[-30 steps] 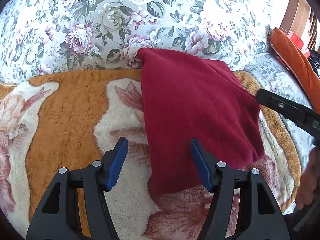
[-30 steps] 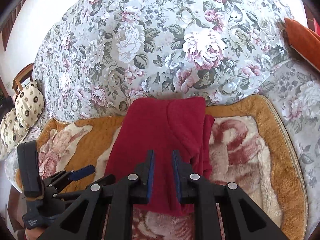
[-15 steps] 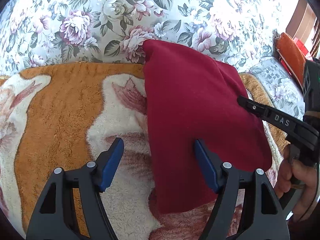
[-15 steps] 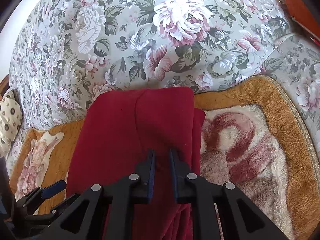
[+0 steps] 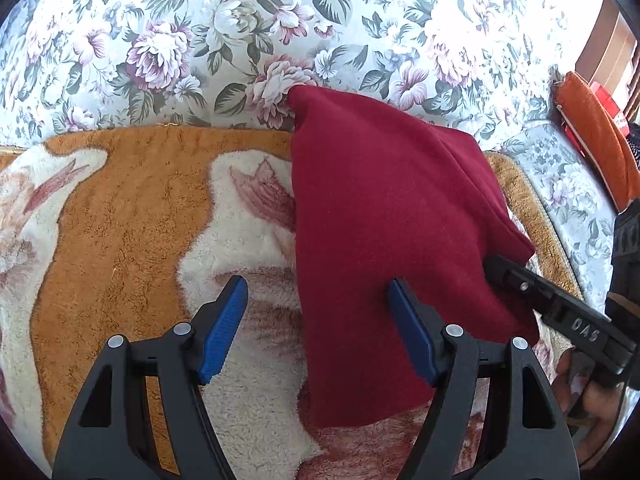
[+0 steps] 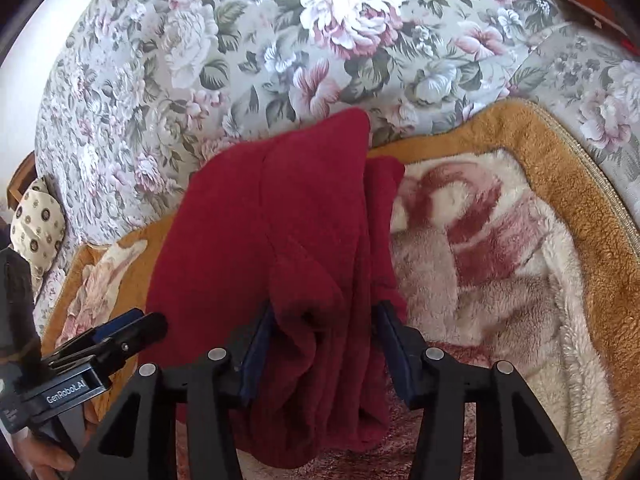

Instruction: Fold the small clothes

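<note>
A: What has changed with the right hand-held gripper (image 6: 324, 336)?

B: Half a second ago its jaws were pinched nearly shut on the red garment (image 5: 392, 248). Now they stand apart, with a bunched fold of the cloth lying loose between them. It looks as though the right side has let go.

A: And the left hand-held gripper (image 5: 316, 324)?

B: Spread wide, as in the earlier frames, gripping nothing. Its right pad rests against the garment's near edge while the left pad sits over the blanket (image 5: 120, 220).

A: So what does that mean for the fold?

B: Probably that one fold has been laid down. The garment lies in layers on the plush blanket on the sofa, its far corner up against the floral backrest (image 5: 200, 40). Whether it needs another fold is hard to judge; the right edge looks lumpy.

A: Counts?

B: One red garment, two hand-held grippers, one blanket, one orange cushion (image 5: 592, 128) at the far right, and a patterned cushion (image 6: 36, 224) at the left end.
</note>
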Tool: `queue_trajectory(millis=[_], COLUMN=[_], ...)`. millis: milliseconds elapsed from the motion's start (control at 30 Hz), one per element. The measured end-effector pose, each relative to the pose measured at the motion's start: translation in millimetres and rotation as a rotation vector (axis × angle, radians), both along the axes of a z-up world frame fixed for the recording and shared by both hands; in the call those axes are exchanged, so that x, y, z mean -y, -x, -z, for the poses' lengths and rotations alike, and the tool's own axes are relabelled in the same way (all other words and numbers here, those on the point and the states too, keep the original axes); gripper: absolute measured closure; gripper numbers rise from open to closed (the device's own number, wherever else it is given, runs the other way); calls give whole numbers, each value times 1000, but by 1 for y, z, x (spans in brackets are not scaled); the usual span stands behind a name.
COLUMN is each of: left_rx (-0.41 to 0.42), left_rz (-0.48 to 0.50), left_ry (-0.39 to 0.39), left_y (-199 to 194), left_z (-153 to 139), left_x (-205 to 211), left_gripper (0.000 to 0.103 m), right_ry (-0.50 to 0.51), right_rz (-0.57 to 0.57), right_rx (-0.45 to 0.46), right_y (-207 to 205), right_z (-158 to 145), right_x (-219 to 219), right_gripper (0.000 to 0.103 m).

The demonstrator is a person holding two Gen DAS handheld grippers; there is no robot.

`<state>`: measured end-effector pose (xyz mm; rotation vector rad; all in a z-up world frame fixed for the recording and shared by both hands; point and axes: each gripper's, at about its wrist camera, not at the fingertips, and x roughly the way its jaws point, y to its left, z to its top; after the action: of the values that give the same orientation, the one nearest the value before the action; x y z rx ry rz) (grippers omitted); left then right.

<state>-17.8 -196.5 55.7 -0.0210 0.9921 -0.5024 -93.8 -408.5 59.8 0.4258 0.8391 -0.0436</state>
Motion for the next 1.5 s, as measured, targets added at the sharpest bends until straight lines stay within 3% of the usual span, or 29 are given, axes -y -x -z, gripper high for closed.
queue_trajectory(millis=[167,467,633,733,800,933,967,1000,1133,1267,1500], left_rx=[-17,-145,-190,-236,-272,-299,-284,-268,-205,-150,-90], left_rz=[-7,-8,59,92,89,77,81,87,104,112,98], left_ry=[15,169,207,230,265,326,320,316,286,230,147], left_y=[-4,-33,-49,-59,-65,-71,-69,-67,-56,-37,25], left_z=[2,3,7,16,23,31,30,29,20,-1,-38], left_x=[-1,-8,11,19,17,15,16,17,17,4,-44], left_gripper=[25,25,22,18,11,10,10,12,29,40,40], right_ry=[-114,-145,-183,-314,-385,-358,-333,-322,-215,-205,-232], right_rz=[21,83,27,14,30,11,1,-10,-9,-23,-138], right_rx=[63,125,69,53,74,104,109,113,129,162,149], right_y=[3,6,-11,-25,-27,-30,-31,-32,-28,-16,21], right_z=[-5,-16,1,23,33,32,31,29,16,-2,-25], right_x=[17,41,43,50,55,49,44,41,25,15,-32], right_gripper=[52,37,31,26,23,22,22,32,50,55,55])
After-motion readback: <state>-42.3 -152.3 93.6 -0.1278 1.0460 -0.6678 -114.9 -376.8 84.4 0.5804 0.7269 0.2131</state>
